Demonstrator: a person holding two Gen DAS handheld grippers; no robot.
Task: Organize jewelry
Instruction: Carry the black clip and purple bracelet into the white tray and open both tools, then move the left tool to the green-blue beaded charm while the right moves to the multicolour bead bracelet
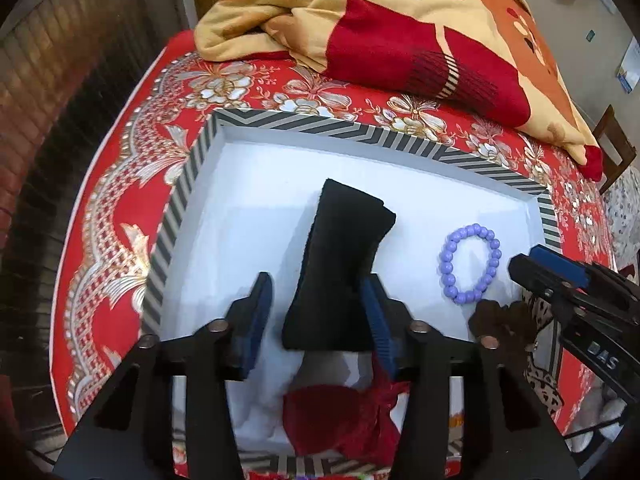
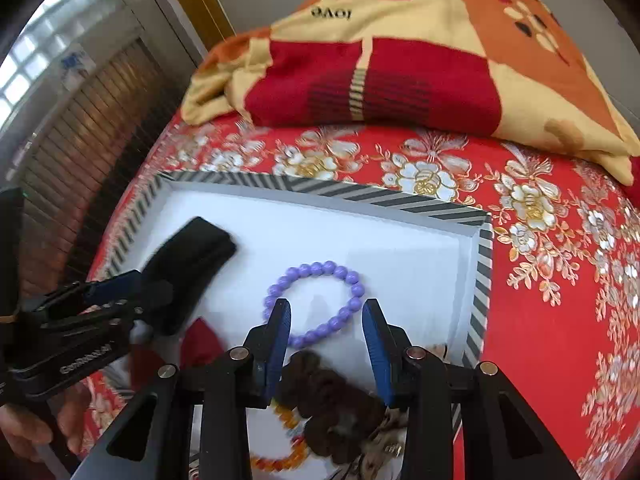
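Note:
A white tray with a striped rim (image 1: 280, 122) (image 2: 360, 196) lies on a red bed cover. In it lie a black velvet pad (image 1: 340, 264) (image 2: 188, 260) and a purple bead bracelet (image 1: 470, 264) (image 2: 316, 304). My left gripper (image 1: 320, 316) is open, its blue pads on either side of the black pad's near end, the right pad touching it. My right gripper (image 2: 326, 344) is open just above the purple bracelet's near edge. A brown scrunchie (image 1: 504, 324) (image 2: 332, 404), an orange bead bracelet (image 2: 288, 440) and a red pouch (image 1: 340, 420) (image 2: 204, 344) lie at the tray's near side.
A folded red, cream and orange blanket (image 1: 420, 32) (image 2: 400, 64) lies behind the tray. A leopard-print piece (image 1: 540, 380) lies by the scrunchie. The bed edge drops off at the left beside a wooden shutter (image 2: 100, 100).

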